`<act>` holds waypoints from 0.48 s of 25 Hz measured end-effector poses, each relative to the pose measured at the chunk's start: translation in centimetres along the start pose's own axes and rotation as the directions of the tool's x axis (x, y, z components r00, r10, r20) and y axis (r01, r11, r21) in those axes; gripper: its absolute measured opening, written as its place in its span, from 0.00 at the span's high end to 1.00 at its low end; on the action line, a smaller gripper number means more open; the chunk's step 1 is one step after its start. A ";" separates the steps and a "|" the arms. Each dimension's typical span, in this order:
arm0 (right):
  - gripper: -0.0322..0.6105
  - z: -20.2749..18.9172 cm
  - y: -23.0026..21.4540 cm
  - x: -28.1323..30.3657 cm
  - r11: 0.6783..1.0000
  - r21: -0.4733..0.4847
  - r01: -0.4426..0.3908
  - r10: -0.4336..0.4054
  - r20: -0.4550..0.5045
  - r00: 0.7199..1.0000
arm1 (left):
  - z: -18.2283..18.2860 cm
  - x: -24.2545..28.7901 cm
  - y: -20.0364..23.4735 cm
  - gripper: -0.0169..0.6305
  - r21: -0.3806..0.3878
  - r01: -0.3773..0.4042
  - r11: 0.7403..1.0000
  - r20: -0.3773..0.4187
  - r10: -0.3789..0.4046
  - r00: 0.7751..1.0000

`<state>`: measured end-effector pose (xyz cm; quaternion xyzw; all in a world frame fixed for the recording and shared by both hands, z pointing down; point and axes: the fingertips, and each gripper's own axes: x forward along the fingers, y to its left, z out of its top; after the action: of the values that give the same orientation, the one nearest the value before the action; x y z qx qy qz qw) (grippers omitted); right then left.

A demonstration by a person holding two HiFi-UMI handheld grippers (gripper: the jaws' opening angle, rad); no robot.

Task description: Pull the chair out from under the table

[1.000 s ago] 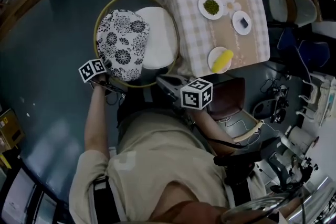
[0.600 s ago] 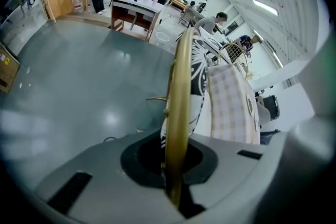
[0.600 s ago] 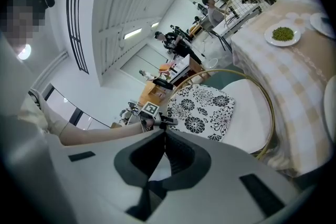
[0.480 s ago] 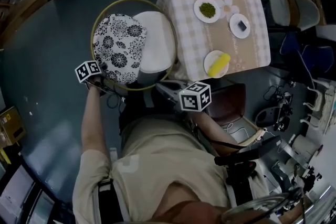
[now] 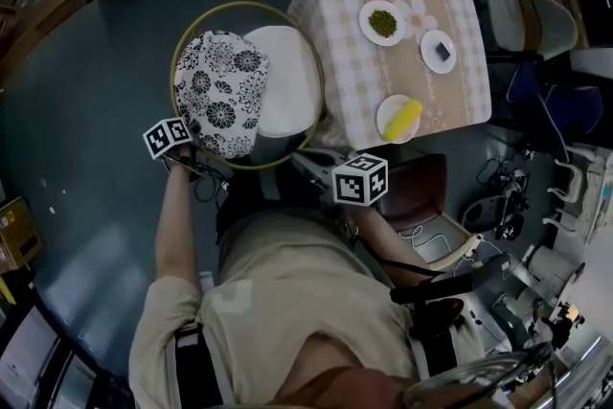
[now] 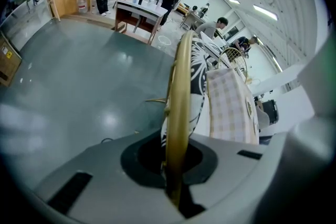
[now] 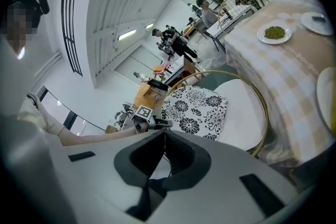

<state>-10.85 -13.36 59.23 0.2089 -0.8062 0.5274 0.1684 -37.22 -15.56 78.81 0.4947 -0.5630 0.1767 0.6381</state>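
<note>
Though little has shifted, the left claw (image 6: 175, 173) stays clenched on the gold hoop (image 6: 181, 86) of the chair (image 5: 287, 81). Right claw (image 7: 164, 150) closed, empty. Table (image 5: 350, 72) stands just beside the chair, upper right.

Plate of green food (image 5: 383, 22) upper centre, plate with dark square (image 5: 440, 51) right of it, plate with yellow item (image 5: 399, 119) below, cardboard box (image 5: 14, 235) at left edge

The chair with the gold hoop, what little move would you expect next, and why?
Probably a short pull of the chair away from the table, toward the person. The left gripper is shut on the chair's gold rim, so the grip is made, while the white seat lies close against the tablecloth. The right gripper is shut and empty.
</note>
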 end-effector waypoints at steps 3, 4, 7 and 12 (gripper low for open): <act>0.93 0.0 0.9 0.8 1.000 -0.001 0.003 -0.003 0.007 1.000 | -0.2 -0.5 0.9 0.95 -0.012 -0.001 1.000 0.008 0.001 1.000; 0.93 0.0 1.0 1.0 1.000 0.001 0.003 -0.003 0.011 1.000 | -0.2 -0.6 1.3 0.95 -0.015 -0.002 1.000 0.012 0.002 1.000; 0.93 -0.1 1.5 1.4 1.000 0.005 0.010 -0.010 0.010 1.000 | -0.1 -0.8 1.9 0.95 -0.029 -0.002 1.000 0.016 0.002 1.000; 0.93 0.0 2.0 2.0 1.000 -0.003 0.016 -0.016 0.003 1.000 | 0.7 -1.2 2.6 0.95 -0.075 -0.005 0.997 0.043 0.008 0.999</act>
<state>-13.62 -12.94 58.64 0.2158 -0.8056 0.5244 0.1717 -39.96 -14.59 78.79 0.4722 -0.5845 0.1467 0.6433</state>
